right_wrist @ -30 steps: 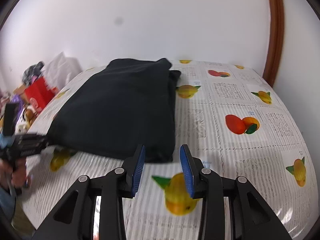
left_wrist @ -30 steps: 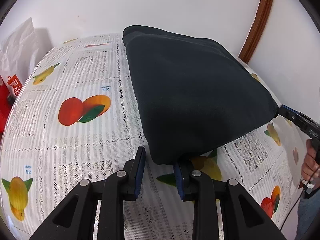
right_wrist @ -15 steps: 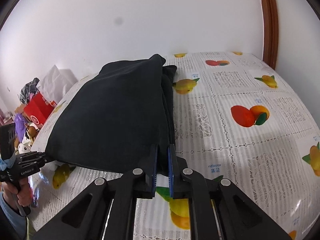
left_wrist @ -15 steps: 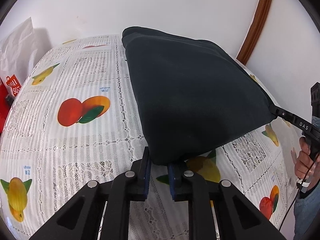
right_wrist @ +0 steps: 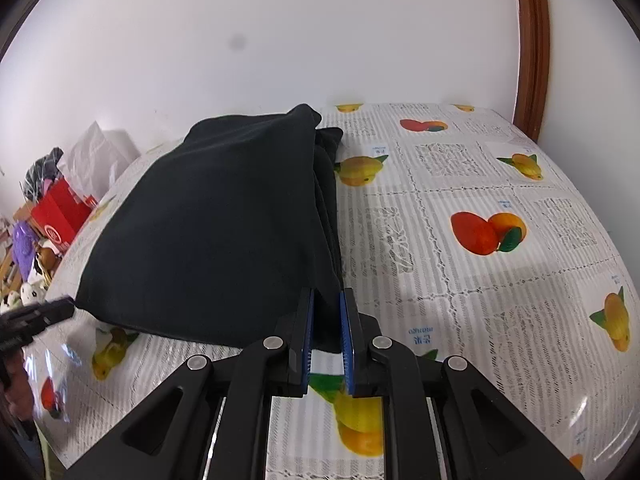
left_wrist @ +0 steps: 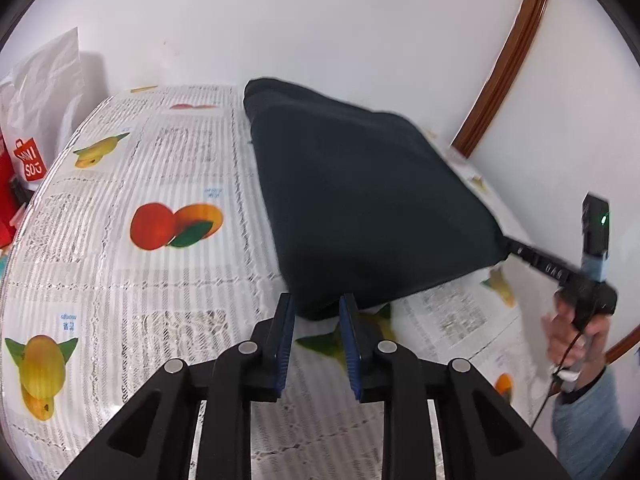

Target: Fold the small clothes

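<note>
A dark, folded garment (left_wrist: 360, 200) lies on the fruit-print tablecloth (left_wrist: 120, 280), its near edge raised off the cloth. My left gripper (left_wrist: 316, 306) has the near left corner bunched between its blue pads; its jaws are opening slightly and the fabric still fills the gap. My right gripper (right_wrist: 326, 300) pinches the near right corner of the garment (right_wrist: 224, 220); its jaws are also opening a little, with cloth still between them. Each gripper shows in the other's view: the right gripper (left_wrist: 510, 246) at the far corner, the left gripper (right_wrist: 60, 308) at the left edge.
A white bag (left_wrist: 44, 92) and a red bag (left_wrist: 28, 160) stand past the table's left side. A wooden door frame (left_wrist: 504, 64) rises at the back right. A person's hand (left_wrist: 572, 332) holds the right gripper's handle. Toys and boxes (right_wrist: 56, 208) clutter the floor.
Both grippers went from open around the near corners to closed on them, and now stand a little wider. The near edge of the garment has lifted off the table.
</note>
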Action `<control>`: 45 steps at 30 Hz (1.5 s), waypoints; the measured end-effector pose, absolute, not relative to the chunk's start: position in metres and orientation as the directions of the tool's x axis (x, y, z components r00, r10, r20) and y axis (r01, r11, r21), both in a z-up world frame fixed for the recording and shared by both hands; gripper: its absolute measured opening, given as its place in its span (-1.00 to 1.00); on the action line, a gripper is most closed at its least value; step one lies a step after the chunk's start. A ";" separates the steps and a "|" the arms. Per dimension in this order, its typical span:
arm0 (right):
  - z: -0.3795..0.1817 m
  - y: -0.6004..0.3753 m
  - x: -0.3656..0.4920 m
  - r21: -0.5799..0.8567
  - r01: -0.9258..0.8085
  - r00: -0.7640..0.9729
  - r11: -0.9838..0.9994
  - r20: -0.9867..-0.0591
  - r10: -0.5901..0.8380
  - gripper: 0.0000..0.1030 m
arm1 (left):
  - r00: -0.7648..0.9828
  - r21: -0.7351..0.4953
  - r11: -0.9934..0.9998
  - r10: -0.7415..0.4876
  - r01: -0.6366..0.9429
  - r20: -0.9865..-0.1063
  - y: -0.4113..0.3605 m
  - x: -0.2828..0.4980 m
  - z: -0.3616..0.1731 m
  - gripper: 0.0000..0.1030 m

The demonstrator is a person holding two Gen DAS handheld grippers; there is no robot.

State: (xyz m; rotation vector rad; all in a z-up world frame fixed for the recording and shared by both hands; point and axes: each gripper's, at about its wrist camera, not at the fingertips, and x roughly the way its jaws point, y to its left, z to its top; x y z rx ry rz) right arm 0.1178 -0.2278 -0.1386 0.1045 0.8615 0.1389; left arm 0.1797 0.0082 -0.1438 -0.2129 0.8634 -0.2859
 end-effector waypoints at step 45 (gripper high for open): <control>-0.136 -0.229 0.127 0.221 -0.036 0.662 0.975 -0.726 0.189 -0.92 | 0.571 -0.239 0.965 -0.259 0.112 -0.779 -0.009 0.184 -0.155 -0.29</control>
